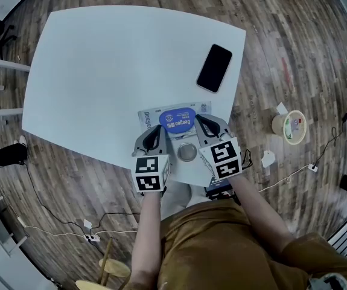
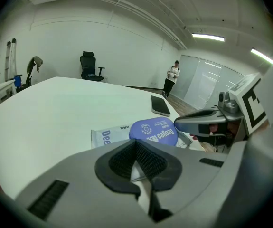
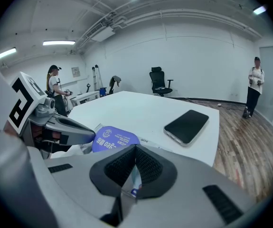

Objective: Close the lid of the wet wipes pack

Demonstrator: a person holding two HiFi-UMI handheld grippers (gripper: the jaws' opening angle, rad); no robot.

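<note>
**Wet wipes pack (image 1: 151, 119) lying at the desk's (image 1: 101, 71) near edge, lid open.**
The left gripper (image 1: 157, 130) and right gripper (image 1: 202, 122) are each pinching the pack's wrapper, seemingly steadying it. Beyond them the blue lid (image 1: 177, 119) is standing raised, and the phone (image 1: 214, 67) is lying farther off.

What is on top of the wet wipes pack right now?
A blue oval lid lies on the pack, printed side up. What the lid covers cannot be seen.

Wipes pack (image 1: 149, 119), blue lid (image 1: 177, 120) open, black phone (image 1: 214, 68)
</note>
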